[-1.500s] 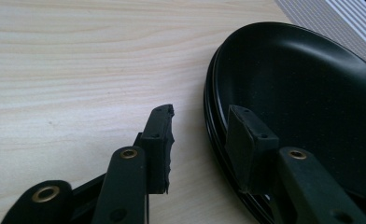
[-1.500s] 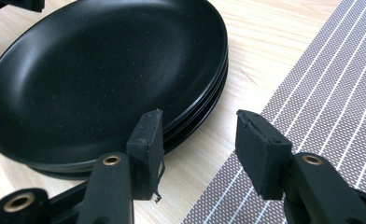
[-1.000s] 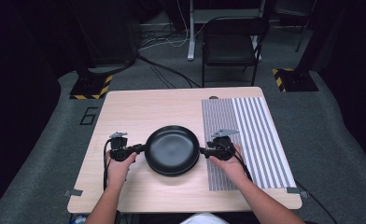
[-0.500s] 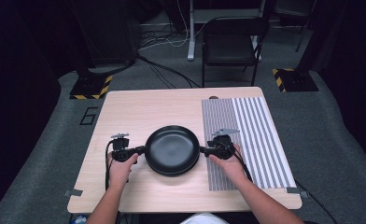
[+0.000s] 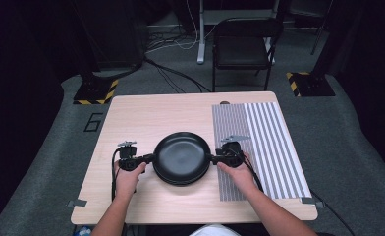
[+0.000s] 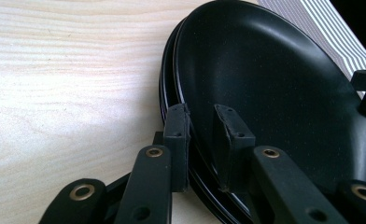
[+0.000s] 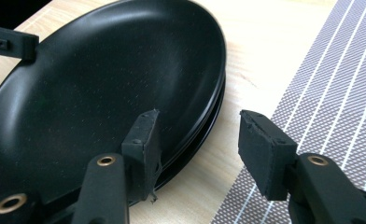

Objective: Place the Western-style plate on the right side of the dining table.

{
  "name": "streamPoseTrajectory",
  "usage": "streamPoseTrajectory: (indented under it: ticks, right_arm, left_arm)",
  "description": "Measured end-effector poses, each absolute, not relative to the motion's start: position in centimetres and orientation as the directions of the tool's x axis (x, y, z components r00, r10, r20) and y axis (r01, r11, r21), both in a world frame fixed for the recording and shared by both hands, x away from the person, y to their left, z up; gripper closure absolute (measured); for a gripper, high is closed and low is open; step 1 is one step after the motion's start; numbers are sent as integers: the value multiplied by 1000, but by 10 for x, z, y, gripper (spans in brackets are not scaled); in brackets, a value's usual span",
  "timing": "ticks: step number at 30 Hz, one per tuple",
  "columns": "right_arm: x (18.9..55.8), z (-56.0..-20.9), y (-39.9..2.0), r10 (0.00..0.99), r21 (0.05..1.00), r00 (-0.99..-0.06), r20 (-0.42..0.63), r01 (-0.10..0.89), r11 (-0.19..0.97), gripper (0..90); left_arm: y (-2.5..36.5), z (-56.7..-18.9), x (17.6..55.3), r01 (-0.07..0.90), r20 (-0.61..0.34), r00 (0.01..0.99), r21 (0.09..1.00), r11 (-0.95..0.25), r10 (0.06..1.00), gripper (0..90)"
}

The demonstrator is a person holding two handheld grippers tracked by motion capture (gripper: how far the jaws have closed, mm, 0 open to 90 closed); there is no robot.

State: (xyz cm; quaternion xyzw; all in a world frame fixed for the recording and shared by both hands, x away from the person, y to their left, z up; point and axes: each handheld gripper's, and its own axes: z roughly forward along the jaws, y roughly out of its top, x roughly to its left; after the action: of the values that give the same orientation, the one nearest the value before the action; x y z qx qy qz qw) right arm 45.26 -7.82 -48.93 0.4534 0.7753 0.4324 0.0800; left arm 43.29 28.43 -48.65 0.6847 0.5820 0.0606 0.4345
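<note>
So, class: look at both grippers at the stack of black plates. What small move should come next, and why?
Probably close the right gripper on the top plate's rim: its jaws stand open, one pad over the rim, one off it, while the left gripper already pinches the opposite rim.

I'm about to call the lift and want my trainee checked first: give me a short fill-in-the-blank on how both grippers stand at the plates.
1. The left gripper is shut on the rim of the top round black ____.
2. The right gripper stands ____, one pad over the rim, the other apart.
3. The plates lie stacked on the pale ____ table.
4. Right of them lies a grey ____ placemat.

Missing: plate; open; wooden; striped
</note>
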Motion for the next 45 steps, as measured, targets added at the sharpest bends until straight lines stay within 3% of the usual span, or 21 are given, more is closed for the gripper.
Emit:
streamPoseTrajectory:
  ticks: [12, 23, 26, 29, 32, 42, 45]
  right_arm:
    - [457, -497, -76, 740, 696, -556, 379, 698, 167, 538]
    - [455, -497, -73, 764, 691, -537, 358, 703, 169, 594]
    - [458, -497, -78, 753, 676, -519, 406, 724, 135, 613]
    - [459, -495, -83, 761, 680, -504, 409, 724, 114, 630]
    - [462, -493, -86, 761, 687, -506, 406, 718, 111, 634]
    - [469, -490, -85, 775, 698, -512, 372, 704, 131, 634]
    - [467, -490, -85, 776, 707, -516, 362, 695, 132, 582]
  left_arm:
    - [280, -488, 433, 737, -425, 316, 673, 62, 848, 741]
    - [271, -487, 437, 747, -424, 312, 662, 56, 850, 734]
    - [263, -486, 439, 747, -384, 316, 665, 23, 868, 736]
    - [259, -492, 442, 760, -408, 314, 649, 31, 857, 736]
    - [254, -496, 445, 773, -430, 309, 633, 39, 848, 709]
    - [242, -497, 447, 752, -377, 301, 659, 25, 876, 668]
    - [243, -498, 446, 742, -381, 309, 669, 29, 871, 669]
